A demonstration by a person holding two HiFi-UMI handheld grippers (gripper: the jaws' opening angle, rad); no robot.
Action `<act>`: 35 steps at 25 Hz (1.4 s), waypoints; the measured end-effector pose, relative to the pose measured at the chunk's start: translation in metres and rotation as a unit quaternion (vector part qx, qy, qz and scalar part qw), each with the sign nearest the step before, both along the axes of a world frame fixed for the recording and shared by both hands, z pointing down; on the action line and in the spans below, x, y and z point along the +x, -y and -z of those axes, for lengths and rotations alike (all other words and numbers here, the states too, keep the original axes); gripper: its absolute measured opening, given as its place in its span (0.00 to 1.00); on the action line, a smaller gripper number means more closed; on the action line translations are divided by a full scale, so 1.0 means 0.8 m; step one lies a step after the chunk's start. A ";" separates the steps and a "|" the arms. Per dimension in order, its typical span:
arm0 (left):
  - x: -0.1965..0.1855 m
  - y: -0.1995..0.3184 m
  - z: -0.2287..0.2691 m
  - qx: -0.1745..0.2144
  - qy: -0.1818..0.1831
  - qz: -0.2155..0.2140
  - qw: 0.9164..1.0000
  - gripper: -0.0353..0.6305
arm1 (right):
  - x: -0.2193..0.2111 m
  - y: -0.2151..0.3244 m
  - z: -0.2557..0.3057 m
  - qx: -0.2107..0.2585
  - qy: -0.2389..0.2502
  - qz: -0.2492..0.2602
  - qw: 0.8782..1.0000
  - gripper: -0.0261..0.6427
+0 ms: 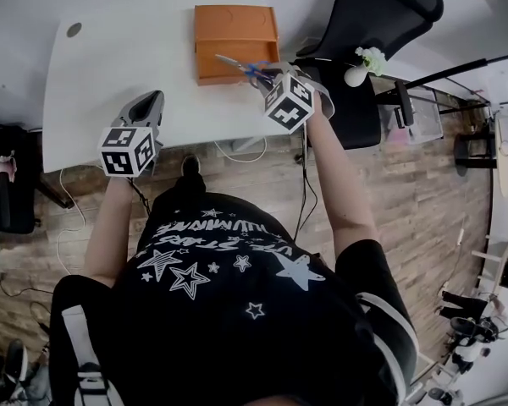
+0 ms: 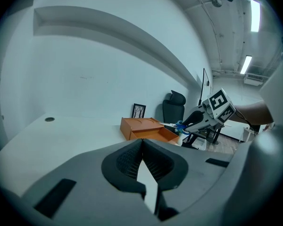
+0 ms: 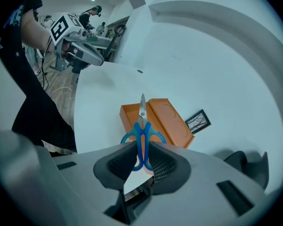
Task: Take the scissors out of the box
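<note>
Obs.: the right gripper [image 3: 141, 158] holds the blue-handled steel scissors [image 3: 141, 126] by the handle loops, its fingers [image 3: 166, 166] closed partway onto the plastic, one against each side. The blades point away from the gripper. In the head view the scissors hang in the air above the near right corner of the shallow orange box [image 1: 235, 41], which lies open on the white tabletop [image 1: 118, 66]. They appear clear of the tray, so I judge the lift essentially made. A handle grip keeps the sharp end forward and away from the person. The left gripper [image 2: 142, 160] is well apart, over the tabletop's near edge. Its fingers [image 2: 126, 161] meet at the tips with nothing between them, likely parked out of the way.
</note>
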State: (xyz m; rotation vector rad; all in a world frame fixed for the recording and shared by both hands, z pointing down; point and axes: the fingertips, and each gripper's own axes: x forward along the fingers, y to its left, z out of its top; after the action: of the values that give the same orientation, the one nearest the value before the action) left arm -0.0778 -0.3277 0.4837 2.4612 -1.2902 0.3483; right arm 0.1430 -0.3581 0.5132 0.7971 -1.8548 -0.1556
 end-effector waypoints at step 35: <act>0.033 -0.271 -0.011 -0.008 -0.001 0.015 1.000 0.08 | 0.030 -0.289 -0.034 -0.008 0.090 -0.042 0.995 0.19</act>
State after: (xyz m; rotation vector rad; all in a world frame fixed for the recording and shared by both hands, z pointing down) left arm -0.0517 -0.1109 0.4924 2.4248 -1.3181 0.3477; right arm 0.1673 -0.1269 0.5408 0.9003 -1.9842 -0.0151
